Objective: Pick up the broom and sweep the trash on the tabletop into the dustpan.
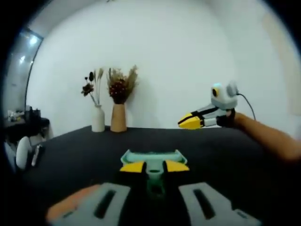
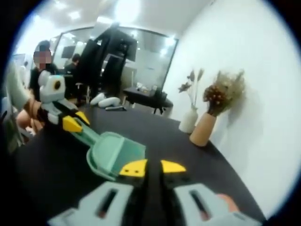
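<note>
Both tongs raised: left tongs (image 1: 154, 166) clamp the dustpan (image 2: 115, 154) handle; right tongs (image 2: 153, 168) nearly together.

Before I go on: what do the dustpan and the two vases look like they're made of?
Dustpan: probably plastic, smooth matte mint green, molded in one piece with its handle. White vase: likely glazed ceramic, from its faint sheen. Tan vase: matte, possibly ceramic or wood; too blurred to tell.

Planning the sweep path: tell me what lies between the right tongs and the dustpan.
Nothing: in the right gripper view, the right tongs hang just beside the dustpan.

Left hand-held gripper (image 1: 154, 166) clamped, right hand-held gripper (image 2: 153, 167) empty.
</note>
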`<control>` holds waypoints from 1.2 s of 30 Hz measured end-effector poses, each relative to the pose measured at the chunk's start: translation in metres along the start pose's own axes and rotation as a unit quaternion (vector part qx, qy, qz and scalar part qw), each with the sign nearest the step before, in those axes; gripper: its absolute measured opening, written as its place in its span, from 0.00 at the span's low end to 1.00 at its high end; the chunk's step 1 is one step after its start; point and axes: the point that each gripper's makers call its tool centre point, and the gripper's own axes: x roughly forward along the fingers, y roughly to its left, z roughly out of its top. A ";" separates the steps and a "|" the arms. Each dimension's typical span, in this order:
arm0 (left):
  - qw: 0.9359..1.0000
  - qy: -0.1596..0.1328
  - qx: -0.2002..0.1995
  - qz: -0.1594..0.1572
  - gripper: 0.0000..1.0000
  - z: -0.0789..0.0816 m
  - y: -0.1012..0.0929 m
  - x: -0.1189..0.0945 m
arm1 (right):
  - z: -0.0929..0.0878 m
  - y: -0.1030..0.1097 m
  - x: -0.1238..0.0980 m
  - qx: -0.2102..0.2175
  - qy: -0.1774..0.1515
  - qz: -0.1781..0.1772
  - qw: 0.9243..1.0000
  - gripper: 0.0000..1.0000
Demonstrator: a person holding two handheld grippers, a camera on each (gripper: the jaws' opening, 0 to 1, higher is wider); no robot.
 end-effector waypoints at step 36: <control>1.000 0.024 0.013 0.005 0.16 -0.005 -0.006 -0.002 | -0.002 0.001 0.001 -0.002 0.007 -0.001 1.000 0.09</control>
